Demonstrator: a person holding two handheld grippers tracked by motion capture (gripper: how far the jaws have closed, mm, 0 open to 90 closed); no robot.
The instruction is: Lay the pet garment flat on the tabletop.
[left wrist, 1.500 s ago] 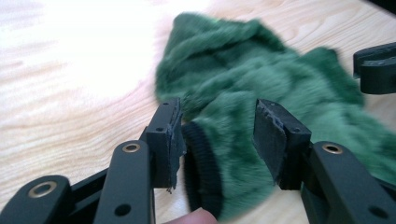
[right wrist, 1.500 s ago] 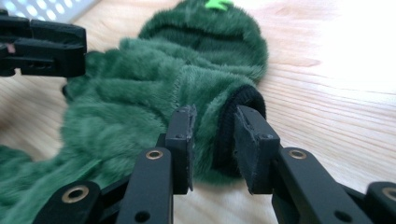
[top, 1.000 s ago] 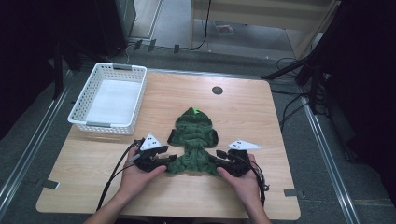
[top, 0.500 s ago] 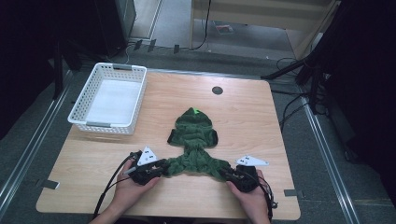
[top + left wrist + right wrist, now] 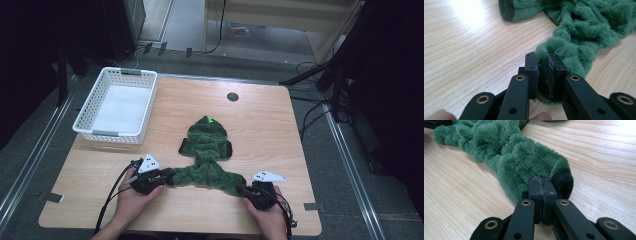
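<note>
Both grippers have drawn back toward the near edge and farther apart since a second ago, stretching the lower part of the green plush garment [image 5: 207, 160] sideways. At far left, a white basket [image 5: 116, 107] sits on the desk [image 5: 280, 125]. The left gripper [image 5: 162, 176] has its fingers [image 5: 531, 65] clamped on one fuzzy green end of the garment. The garment lies at the desk's middle, its hooded part pointing away from the person. The right gripper [image 5: 246, 191] has its fingers [image 5: 536, 186] pressed together on green pile beside a black cuff [image 5: 562, 182].
</note>
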